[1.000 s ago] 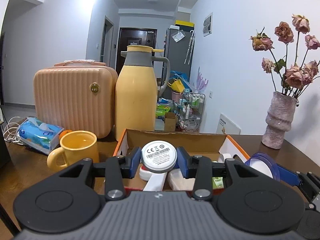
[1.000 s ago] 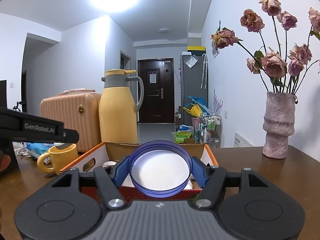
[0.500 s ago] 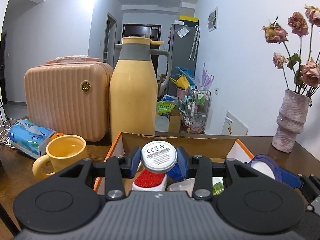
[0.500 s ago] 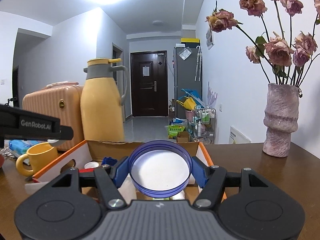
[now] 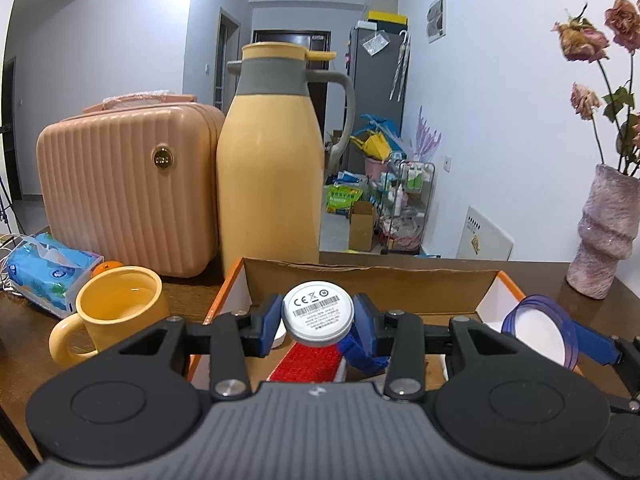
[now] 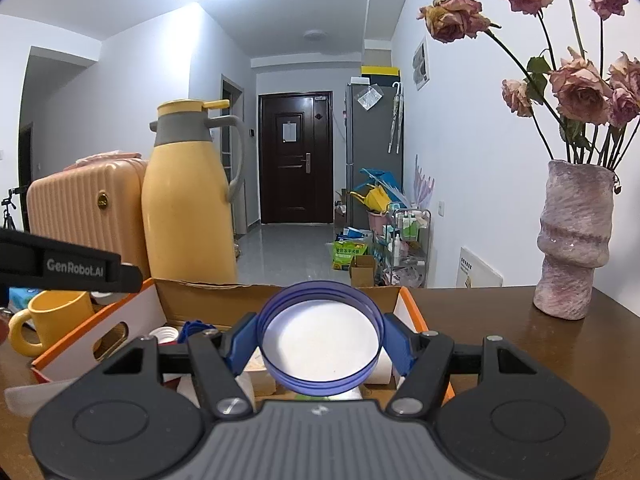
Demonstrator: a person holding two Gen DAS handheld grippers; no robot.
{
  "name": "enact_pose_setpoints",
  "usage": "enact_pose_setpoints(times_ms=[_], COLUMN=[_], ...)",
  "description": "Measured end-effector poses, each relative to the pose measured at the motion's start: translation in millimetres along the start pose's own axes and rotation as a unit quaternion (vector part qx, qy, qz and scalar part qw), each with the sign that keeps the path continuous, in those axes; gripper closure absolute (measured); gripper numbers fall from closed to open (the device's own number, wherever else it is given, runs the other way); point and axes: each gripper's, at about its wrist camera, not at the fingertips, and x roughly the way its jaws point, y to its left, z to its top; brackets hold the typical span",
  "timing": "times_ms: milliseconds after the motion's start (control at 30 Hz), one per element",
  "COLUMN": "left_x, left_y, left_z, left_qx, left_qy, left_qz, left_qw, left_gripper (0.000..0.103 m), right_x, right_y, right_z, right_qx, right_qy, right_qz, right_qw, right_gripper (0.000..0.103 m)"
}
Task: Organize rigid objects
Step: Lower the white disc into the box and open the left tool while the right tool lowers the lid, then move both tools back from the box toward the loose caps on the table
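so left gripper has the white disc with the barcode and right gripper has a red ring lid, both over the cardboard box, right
Nearly. The right gripper holds a blue ring lid, not a red one, as the right wrist view shows. The rest stands: the left gripper holds the white disc with the barcode, both over the cardboard box.

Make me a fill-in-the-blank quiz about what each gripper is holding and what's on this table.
1. The left gripper clamps a round ____ puck.
2. The right gripper grips a ____-rimmed lid.
3. Both are held over the open cardboard ____.
4. The mug beside it is ____.

Missing words: white; blue; box; yellow
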Motion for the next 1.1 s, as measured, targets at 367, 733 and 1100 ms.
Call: enact_pose_setpoints(times_ms=[367,733,1100], left_x=[23.0,35.2,21.5], left_y=[3.4,5.6,7.7], left_z=[4.7,5.7,9.0], left_qx=[-0.001,0.003,-0.002], left_qy=[0.026,0.047,0.008], left_qz=[0.02,0.029,0.055], left_qw=[0.9995,0.9985,0.9985], left_gripper=[0.063,0.061,0.0], right_x=[23.7,42.4,36.7], right_y=[-1.4,-3.4,-6.1], right_z=[7.9,10.6,11.1], right_qx=[-0.003,0.0,0.001], right_qy=[0.019,0.05,0.049], right_qz=[0.003,0.014,0.003], right_qw=[1.0,0.999,0.999], right_gripper=[0.038,0.037,0.0])
